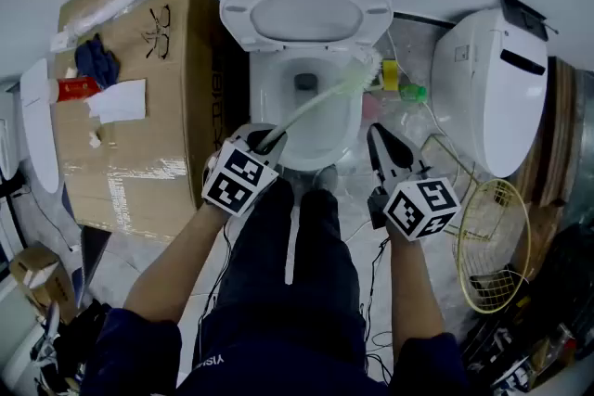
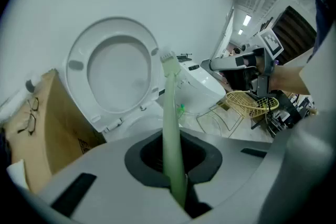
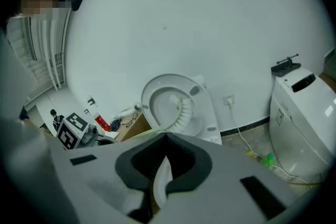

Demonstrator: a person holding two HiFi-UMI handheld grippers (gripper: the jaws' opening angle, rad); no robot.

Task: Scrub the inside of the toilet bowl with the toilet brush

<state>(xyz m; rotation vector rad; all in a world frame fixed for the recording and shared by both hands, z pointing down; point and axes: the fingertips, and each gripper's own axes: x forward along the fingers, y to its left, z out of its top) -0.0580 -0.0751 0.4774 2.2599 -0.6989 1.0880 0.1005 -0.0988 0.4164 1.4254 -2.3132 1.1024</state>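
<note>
Left claw (image 1: 269, 141): clamped on the low end of the pale green handle of the toilet brush (image 1: 316, 102); the handle runs between the jaws and out toward the bowl.
Right claw (image 1: 385, 148): jaws drawn together with nothing gripped, held in front of the bowl and off to its right, clear of the brush.
Brush head (image 1: 365, 70): white bristles up at the right rim of the toilet bowl (image 1: 267, 97), near the hinge; whether they touch the porcelain cannot be told.
Seat (image 1: 302, 14): raised against the wall, so the bowl is open.
Step in hand: judged to be bringing the bristles against the bowl's inner wall.
Doing it well: tip the handle so the head drops below the rim, press the bristles flat on the wall, and sweep round the ring before working down to the drain (image 1: 306, 82).
Grip: the long thin handle will lever in the jaws, so keep strokes short and pressure moderate.
Risk: flicking water out if the head is lifted fast.
</note>
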